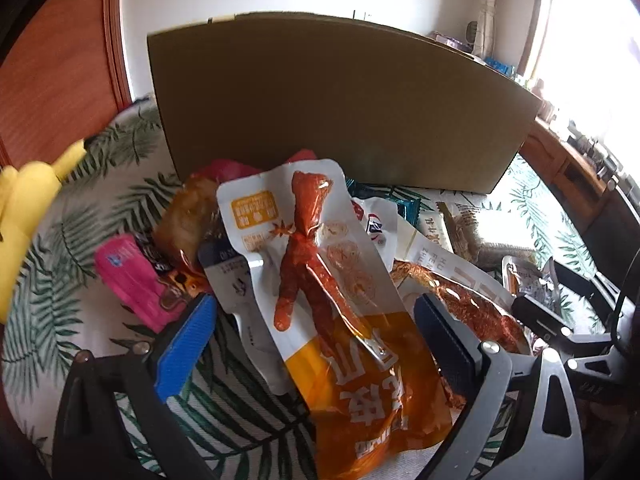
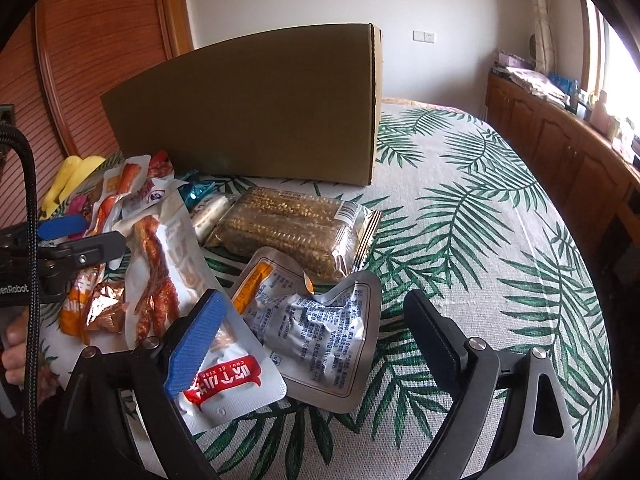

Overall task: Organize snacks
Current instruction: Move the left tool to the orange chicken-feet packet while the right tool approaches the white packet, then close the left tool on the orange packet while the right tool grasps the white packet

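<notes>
Your left gripper (image 1: pixel 316 328) – jaws spread – straddles the orange chicken-feet packet (image 1: pixel 320 280); its long axis points toward the cardboard box (image 1: pixel 340 100); right gripper (image 2: pixel 316 344) also gapes.

Surface draped in a palm-leaf tablecloth (image 2: pixel 460 216), bearing an upright cardboard box (image 2: pixel 256 108) at rear; before it, a heap of snack packets, including a grain-bar pack (image 2: pixel 288 228), silver foil pouch (image 2: pixel 320 320) and chicken-feet packet (image 1: pixel 320 264).
</notes>
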The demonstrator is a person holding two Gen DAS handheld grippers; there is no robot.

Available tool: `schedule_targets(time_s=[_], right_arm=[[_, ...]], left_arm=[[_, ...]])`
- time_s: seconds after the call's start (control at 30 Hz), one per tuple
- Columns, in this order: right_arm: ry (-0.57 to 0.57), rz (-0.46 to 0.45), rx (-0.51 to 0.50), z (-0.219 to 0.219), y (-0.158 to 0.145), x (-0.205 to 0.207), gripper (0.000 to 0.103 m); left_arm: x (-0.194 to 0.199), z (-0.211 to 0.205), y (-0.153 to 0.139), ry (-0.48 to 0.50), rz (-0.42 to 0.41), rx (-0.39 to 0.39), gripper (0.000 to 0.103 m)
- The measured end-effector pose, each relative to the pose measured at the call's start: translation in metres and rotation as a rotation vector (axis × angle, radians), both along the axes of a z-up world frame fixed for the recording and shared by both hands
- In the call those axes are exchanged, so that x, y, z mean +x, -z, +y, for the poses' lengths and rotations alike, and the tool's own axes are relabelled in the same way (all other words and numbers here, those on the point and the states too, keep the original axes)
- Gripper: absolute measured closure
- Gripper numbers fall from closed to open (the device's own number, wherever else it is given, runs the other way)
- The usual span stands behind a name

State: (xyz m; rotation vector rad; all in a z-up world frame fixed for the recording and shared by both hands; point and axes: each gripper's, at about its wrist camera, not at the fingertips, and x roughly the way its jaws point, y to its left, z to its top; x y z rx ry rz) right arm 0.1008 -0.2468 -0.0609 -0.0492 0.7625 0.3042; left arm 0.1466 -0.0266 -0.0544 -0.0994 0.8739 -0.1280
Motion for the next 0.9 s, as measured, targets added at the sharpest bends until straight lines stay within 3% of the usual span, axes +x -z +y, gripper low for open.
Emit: schedule_targets(time_s=[0.2,0.3,0.33,0.5,0.9], right_arm=[[0.004,-0.009,0.000,0.000,0.001,-0.001,0.011],[0.004,-0.011,-0.001,0.001,0.001,-0.002,0.011],[0.004,-0.011,-0.001,0.001,0.001,-0.002,0.011],[0.003,-0.013,-0.002,0.002,0.001,-0.003,0.011],[-0.004,0.001,-0.001,0.002,-0.001,-0.002,0.011]], left_arm=[[-0.002,0.005,-0.002,0.013,-0.014,-0.030,0.021],[-0.005,0.012,-0.005,0.009,-0.024,-0.056,0.039],[-0.006,0.015,-0.006,0.009,-0.028,-0.059,0.054],[-0.009,0.027,-0.002,0.011,-0.007,-0.090,0.058],[-0.034,0.029,-0.015,0.050,-0.083,-0.081,0.061]])
